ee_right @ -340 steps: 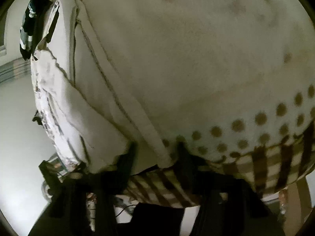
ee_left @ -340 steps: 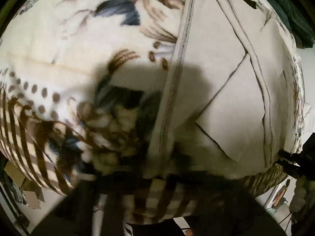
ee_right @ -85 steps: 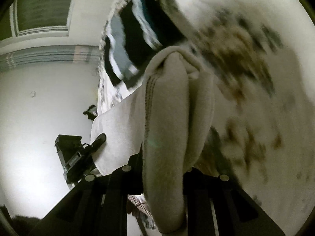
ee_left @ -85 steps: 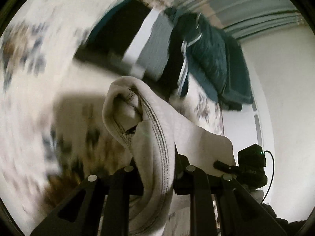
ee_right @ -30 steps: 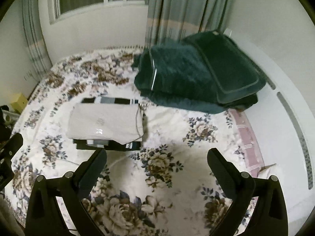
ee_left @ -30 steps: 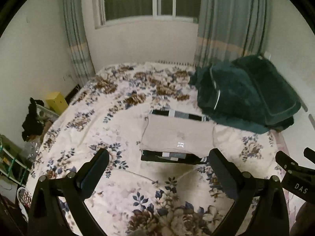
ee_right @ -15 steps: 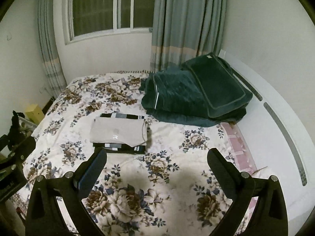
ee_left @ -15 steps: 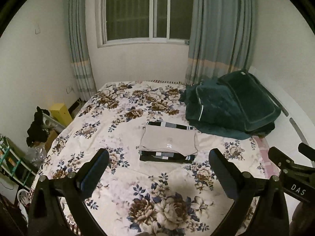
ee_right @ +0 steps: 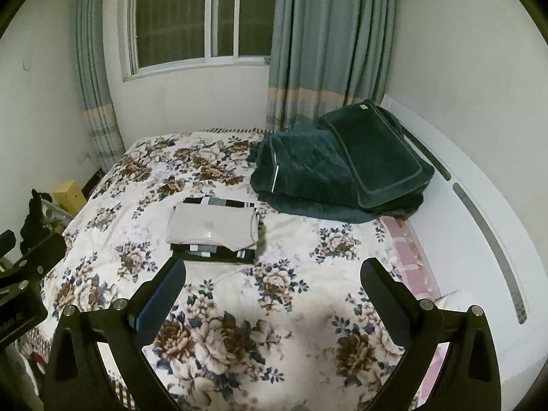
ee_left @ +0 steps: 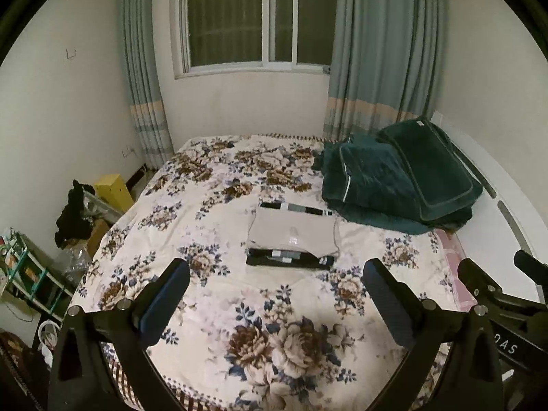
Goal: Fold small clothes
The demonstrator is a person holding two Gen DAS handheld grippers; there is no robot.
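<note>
A folded beige garment (ee_left: 293, 231) lies on top of a folded black-and-grey striped garment (ee_left: 289, 259) in the middle of the floral bed cover (ee_left: 219, 301). The stack also shows in the right wrist view, beige garment (ee_right: 212, 226) over the striped one (ee_right: 214, 256). My left gripper (ee_left: 275, 289) is open and empty, held high and well back from the stack. My right gripper (ee_right: 272, 286) is open and empty too, also far back, beside the left one.
A folded dark green quilt (ee_left: 397, 179) sits at the bed's back right near the white headboard (ee_right: 479, 226). A window (ee_left: 255, 13) with curtains is behind. A yellow box (ee_left: 113, 191), dark clothes and a shelf (ee_left: 20, 267) stand left of the bed.
Both grippers let go of the beige garment, now folded on the striped stack, and pulled up and back from the bed; the view keeps widening.
</note>
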